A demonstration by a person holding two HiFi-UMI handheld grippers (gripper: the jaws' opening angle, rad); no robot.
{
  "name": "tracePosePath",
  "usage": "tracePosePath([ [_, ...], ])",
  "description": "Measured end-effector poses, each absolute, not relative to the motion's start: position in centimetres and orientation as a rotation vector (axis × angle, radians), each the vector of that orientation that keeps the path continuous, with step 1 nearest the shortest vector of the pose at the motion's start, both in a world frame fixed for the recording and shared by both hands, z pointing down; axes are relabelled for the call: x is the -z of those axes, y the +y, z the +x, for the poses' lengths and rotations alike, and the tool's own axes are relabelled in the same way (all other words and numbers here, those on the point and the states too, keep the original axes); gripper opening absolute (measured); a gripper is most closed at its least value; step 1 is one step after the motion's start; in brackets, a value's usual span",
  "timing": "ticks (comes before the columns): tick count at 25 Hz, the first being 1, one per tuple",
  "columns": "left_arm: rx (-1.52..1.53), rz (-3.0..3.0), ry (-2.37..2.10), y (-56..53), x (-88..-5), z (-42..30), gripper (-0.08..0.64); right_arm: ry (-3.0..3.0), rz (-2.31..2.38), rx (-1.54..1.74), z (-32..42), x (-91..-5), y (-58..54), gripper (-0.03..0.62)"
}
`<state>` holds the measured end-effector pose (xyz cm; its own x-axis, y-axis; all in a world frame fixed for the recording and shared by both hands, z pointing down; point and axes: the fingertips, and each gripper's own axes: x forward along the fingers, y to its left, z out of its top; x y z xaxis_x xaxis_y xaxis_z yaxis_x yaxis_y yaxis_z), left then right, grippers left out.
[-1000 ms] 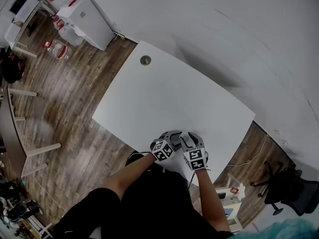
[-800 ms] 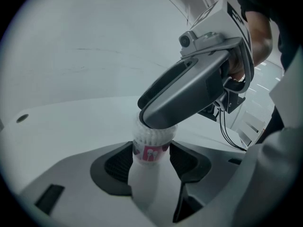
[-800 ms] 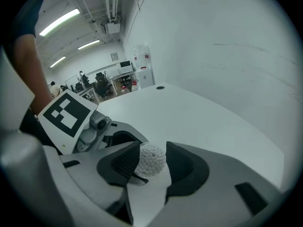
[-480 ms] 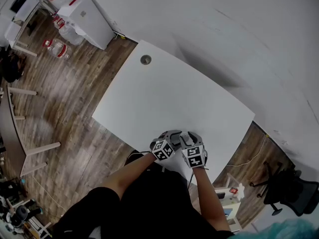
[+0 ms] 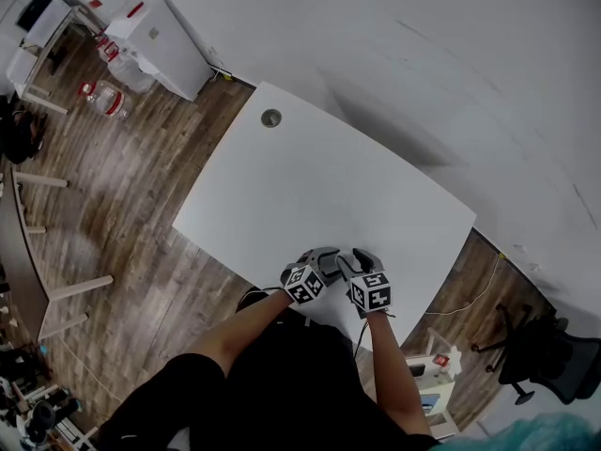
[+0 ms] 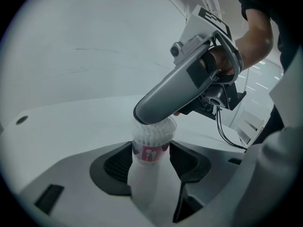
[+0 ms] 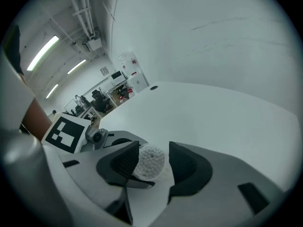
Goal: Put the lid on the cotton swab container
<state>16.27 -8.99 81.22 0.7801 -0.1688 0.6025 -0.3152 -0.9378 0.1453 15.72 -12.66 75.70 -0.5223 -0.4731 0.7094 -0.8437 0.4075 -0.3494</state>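
Observation:
The cotton swab container is a clear tube with a pink label, packed with white swabs. It stands upright between the pads of my left gripper, which is shut on its lower body. My right gripper comes down over its top, and the swab heads show between the jaws. The clear lid is hard to make out; the jaws seem shut on it at the container's mouth. In the head view the left gripper and right gripper meet at the near edge of the white table.
A round cable grommet sits at the table's far left corner. A white cabinet stands on the wood floor beyond it. A dark office chair is at the lower right. The person's body is close behind the grippers.
Both grippers have shifted slightly away from the person along the table edge and stay together. The right gripper has tilted a little over the container.

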Motion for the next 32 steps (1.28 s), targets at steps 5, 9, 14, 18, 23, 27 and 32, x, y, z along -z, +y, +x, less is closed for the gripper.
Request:
tracePosePath([
  [5,-0.887,2.733,-0.368,-8.9,-80.8,15.5,0.242,-2.177,1.2,-0.951,17.0,-74.1,-13.0,0.201],
  [9,-0.885,2.74,-0.361,-8.8,-80.4,14.6,0.264,-2.167,1.276,-0.972,18.8,-73.3,-12.7,0.201],
  [14,-0.851,2.745,-0.354,-8.1,-79.4,13.6,0.275,-2.153,1.354,-0.928,19.8,-72.3,-11.7,0.2],
  [18,-0.773,2.73,-0.374,-7.4,-78.1,12.5,0.275,-2.171,1.415,-0.85,19.2,-70.6,-10.9,0.201],
  [23,-0.713,2.664,-0.39,-6.1,-76.9,10.2,0.275,-2.206,1.457,-0.805,18.1,-68.6,-9.7,0.201],
  [27,-0.674,2.678,-0.449,-5.0,-74.9,7.3,0.252,-2.212,1.484,-0.787,17.2,-66.9,-8.4,0.201],
  [32,-0.665,2.671,-0.47,-3.2,-72.8,4.2,0.026,-2.219,1.561,-0.741,14.5,-64.4,-5.8,0.199],
])
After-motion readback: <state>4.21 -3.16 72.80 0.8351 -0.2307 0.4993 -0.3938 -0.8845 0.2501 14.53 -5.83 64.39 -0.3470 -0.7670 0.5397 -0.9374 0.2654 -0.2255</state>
